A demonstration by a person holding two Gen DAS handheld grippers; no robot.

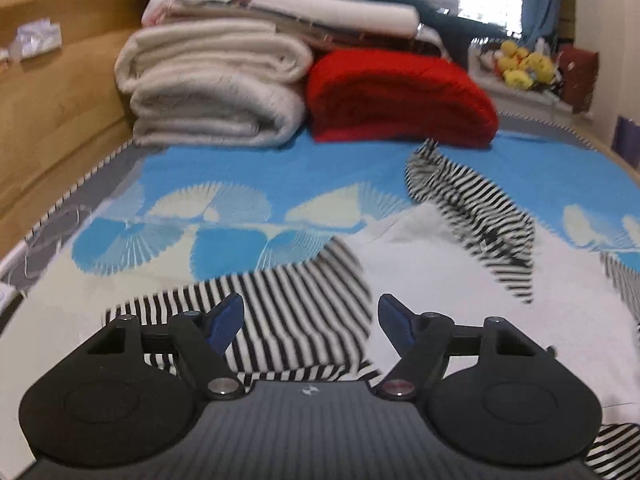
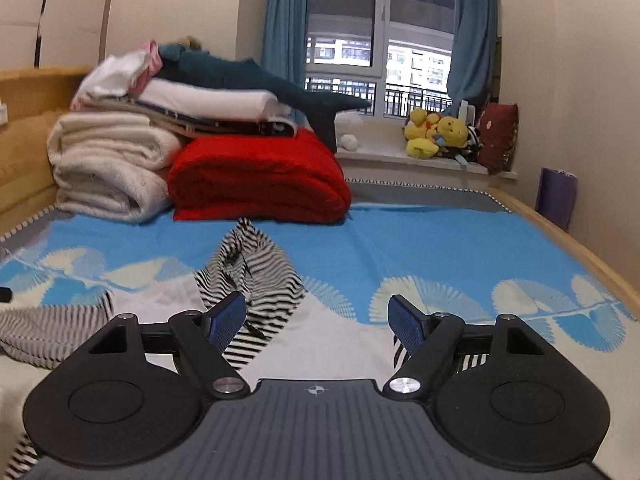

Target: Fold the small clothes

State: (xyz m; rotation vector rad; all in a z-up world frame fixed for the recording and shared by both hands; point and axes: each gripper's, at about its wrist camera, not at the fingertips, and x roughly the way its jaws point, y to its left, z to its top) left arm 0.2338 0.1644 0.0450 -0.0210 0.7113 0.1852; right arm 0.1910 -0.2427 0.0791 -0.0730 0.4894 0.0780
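A black-and-white striped small garment (image 1: 296, 312) lies crumpled on the bed cover (image 1: 280, 176). One part lies flat between and under the fingers of my left gripper (image 1: 311, 322), which is open. Another part (image 1: 472, 216) is bunched up to the right and blurred. In the right wrist view the bunched striped part (image 2: 252, 276) rises just ahead of my right gripper (image 2: 318, 324), which is open and empty. More of the striped cloth (image 2: 52, 332) lies at the left there.
Folded white blankets (image 1: 212, 88) and a red blanket (image 1: 400, 96) are stacked at the head of the bed. A wooden headboard (image 1: 52, 92) runs along the left. Yellow plush toys (image 2: 436, 132) sit on the window ledge. The bed's wooden edge (image 2: 568, 240) is at the right.
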